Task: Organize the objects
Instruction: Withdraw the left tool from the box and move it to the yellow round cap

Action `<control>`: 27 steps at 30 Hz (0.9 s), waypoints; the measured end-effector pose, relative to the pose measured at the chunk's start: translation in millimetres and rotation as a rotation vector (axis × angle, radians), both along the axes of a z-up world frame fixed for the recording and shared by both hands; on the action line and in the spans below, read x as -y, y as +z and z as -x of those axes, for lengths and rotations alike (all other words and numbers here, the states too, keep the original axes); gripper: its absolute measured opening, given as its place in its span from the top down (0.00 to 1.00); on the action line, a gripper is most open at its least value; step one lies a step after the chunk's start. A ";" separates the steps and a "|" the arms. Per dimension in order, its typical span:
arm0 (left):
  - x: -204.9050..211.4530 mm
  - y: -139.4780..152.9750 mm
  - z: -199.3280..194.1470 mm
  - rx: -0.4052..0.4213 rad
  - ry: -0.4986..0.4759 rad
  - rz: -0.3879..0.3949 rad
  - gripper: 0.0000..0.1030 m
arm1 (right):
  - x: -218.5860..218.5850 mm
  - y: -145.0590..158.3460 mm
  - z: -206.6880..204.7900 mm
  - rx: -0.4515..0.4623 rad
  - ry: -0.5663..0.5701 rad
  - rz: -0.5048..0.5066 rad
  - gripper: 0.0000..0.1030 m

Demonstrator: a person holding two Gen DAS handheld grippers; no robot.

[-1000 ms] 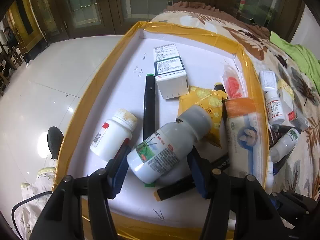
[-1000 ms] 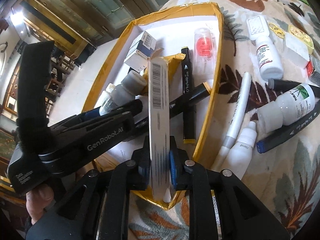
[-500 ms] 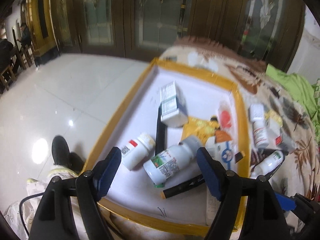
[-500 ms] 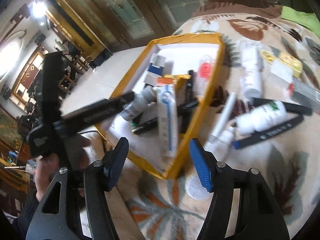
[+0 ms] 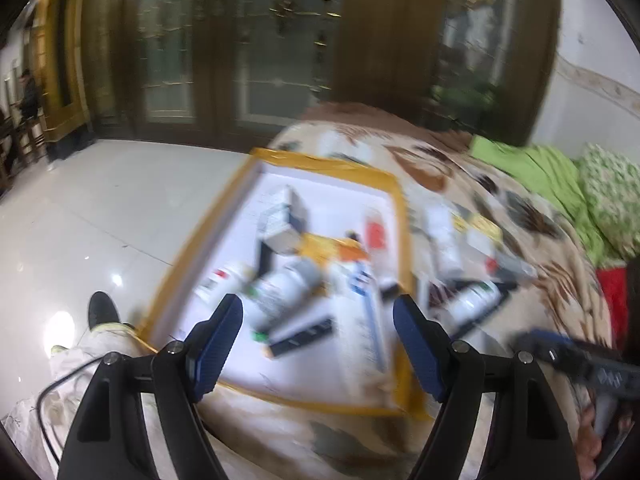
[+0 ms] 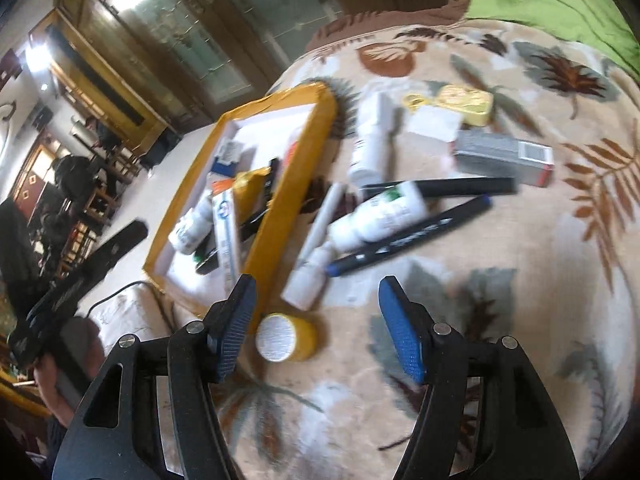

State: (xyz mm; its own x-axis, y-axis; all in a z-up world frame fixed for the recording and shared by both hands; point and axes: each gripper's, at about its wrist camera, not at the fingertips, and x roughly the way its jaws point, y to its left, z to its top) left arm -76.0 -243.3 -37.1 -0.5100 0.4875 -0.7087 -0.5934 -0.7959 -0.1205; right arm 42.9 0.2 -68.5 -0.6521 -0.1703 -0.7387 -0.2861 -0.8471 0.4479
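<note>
Both grippers, left (image 5: 318, 336) and right (image 6: 316, 320), have just released and pulled back empty from the yellow-rimmed tray (image 5: 404, 240), whose contents are motion-blurred.

The tray (image 6: 280, 184) is crowded – bottles, markers, boxes overlap. A yellow-capped jar (image 6: 285, 337) sits just outside its corner; bare blanket (image 6: 520, 280) lies open rightward.

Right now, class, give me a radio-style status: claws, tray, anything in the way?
Both claws open, empty: left, right. Tray part filled; markers and bottles loose on the blanket. Yellow jar under right claw.
</note>
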 end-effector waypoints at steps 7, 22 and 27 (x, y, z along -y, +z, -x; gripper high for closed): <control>-44.0 -8.7 -42.8 0.090 -0.217 0.045 0.24 | -30.9 -6.1 -12.5 0.011 -0.094 0.054 0.38; -80.8 -55.4 -65.8 0.183 -0.390 0.283 0.26 | -42.2 -17.8 -17.2 0.031 -0.139 0.103 0.38; -94.3 -62.3 -83.1 0.076 -0.399 0.410 0.35 | -41.1 -18.0 -17.4 0.037 -0.144 0.100 0.38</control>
State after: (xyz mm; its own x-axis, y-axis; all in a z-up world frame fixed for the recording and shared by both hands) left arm 7.1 -149.0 -99.4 -0.2833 0.3094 -0.9077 -0.8587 -0.5033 0.0965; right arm 60.2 41.2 -86.5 -0.6478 -0.1514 -0.7466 -0.4187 -0.7480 0.5149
